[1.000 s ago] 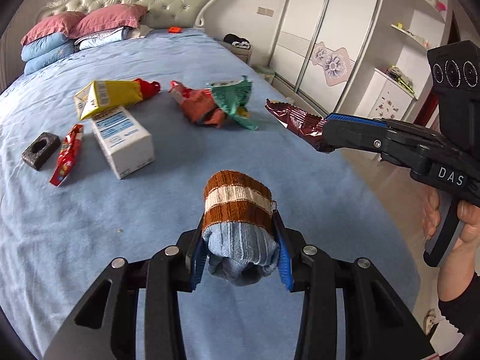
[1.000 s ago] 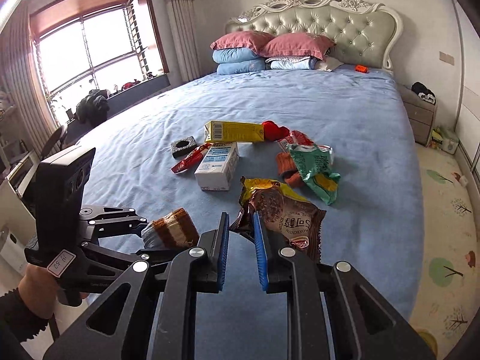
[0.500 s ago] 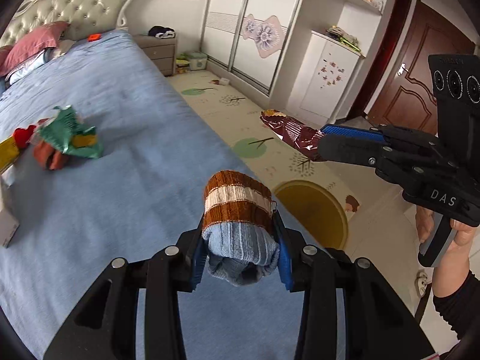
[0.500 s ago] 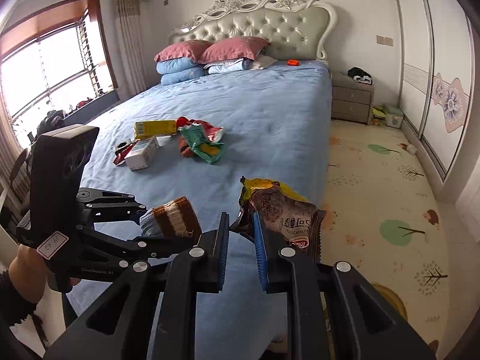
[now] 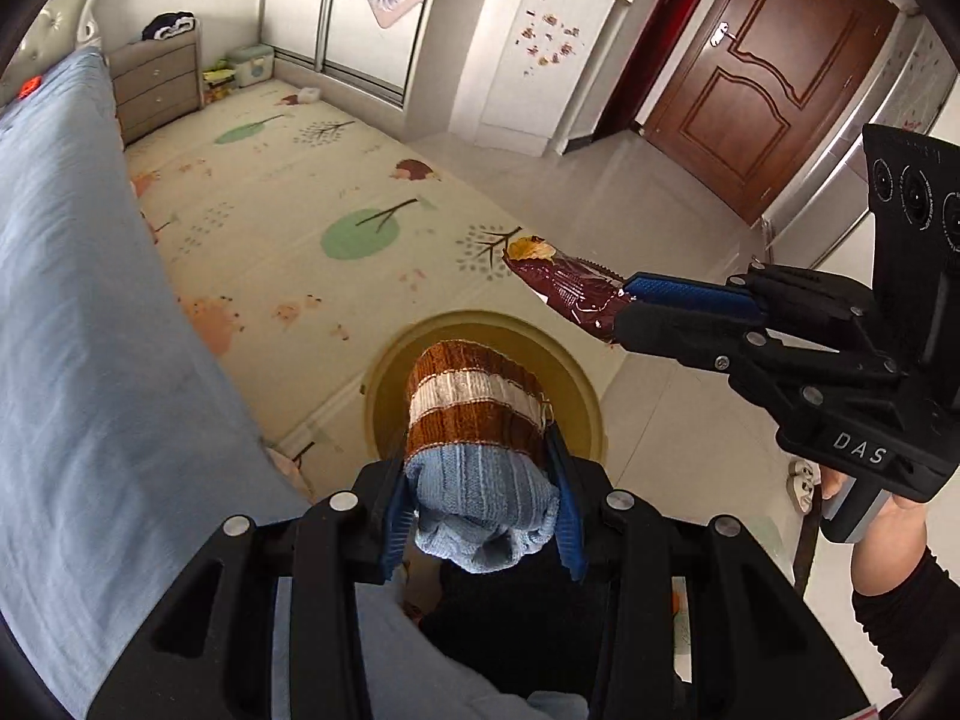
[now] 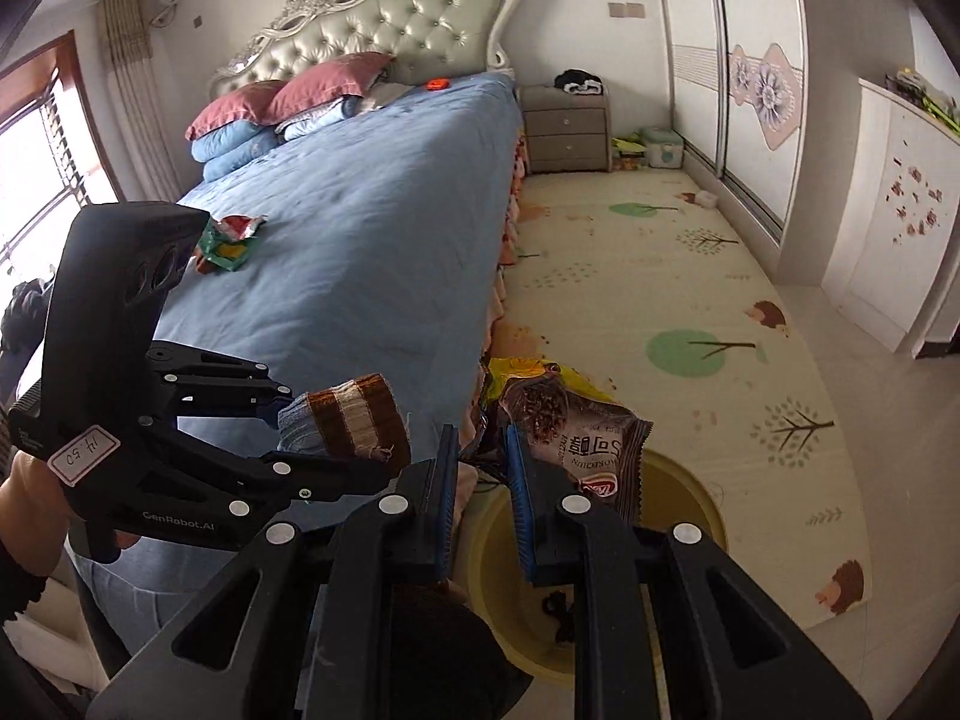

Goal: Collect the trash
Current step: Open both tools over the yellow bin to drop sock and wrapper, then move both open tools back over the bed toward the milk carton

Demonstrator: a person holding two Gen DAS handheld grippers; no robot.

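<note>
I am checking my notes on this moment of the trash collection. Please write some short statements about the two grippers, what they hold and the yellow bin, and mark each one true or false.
1. The left gripper is shut on a rolled sock with brown and white stripes. True.
2. The right gripper is empty. False: it is shut on a dark brown snack wrapper.
3. The yellow bin stands on the floor beside the bed. True.
4. The snack wrapper already lies inside the bin. False: it is held above it, in the gripper.
5. A green wrapper lies on the bed. True.
</note>
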